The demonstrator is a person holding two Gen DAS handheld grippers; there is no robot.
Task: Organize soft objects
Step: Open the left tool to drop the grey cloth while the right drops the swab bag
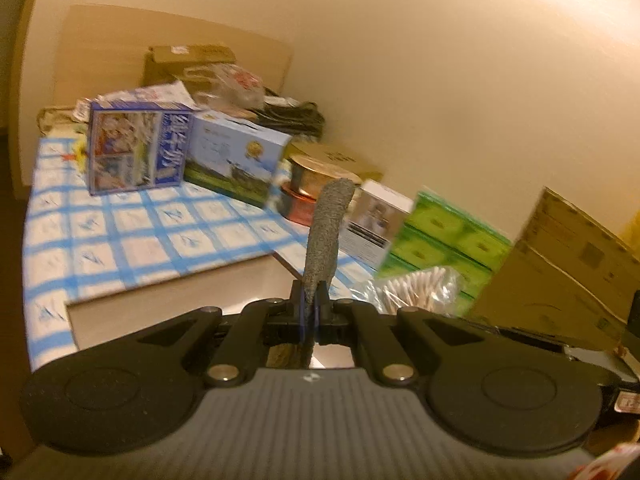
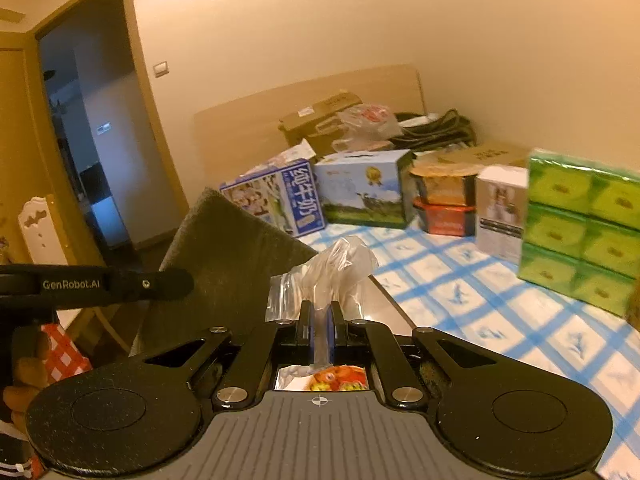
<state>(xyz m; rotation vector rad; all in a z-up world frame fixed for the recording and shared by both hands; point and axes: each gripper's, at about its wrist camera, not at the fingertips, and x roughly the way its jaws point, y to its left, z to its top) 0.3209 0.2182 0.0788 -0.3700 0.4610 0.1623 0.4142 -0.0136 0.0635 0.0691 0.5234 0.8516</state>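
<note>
My left gripper (image 1: 310, 302) is shut on a grey felt-like cloth (image 1: 326, 224), which stands up edge-on from between the jaws. In the right wrist view the same grey cloth (image 2: 228, 264) shows as a broad sheet at the left, with the black side of the left tool (image 2: 100, 284) in front of it. My right gripper (image 2: 320, 320) is shut on the crumpled top of a clear plastic zip bag (image 2: 338, 268). Something colourful inside the bag (image 2: 340, 380) shows below the jaws. Both grippers hang above the near edge of the bed.
The blue-check bed sheet (image 2: 500, 320) carries milk cartons (image 2: 288, 200), stacked round tins (image 2: 444, 200), a white box (image 2: 500, 212), green tissue packs (image 2: 580, 232) and cardboard boxes (image 1: 568, 264) along the wall. A bag of cotton swabs (image 1: 416, 284) lies nearby. An open doorway (image 2: 92, 140) is on the left.
</note>
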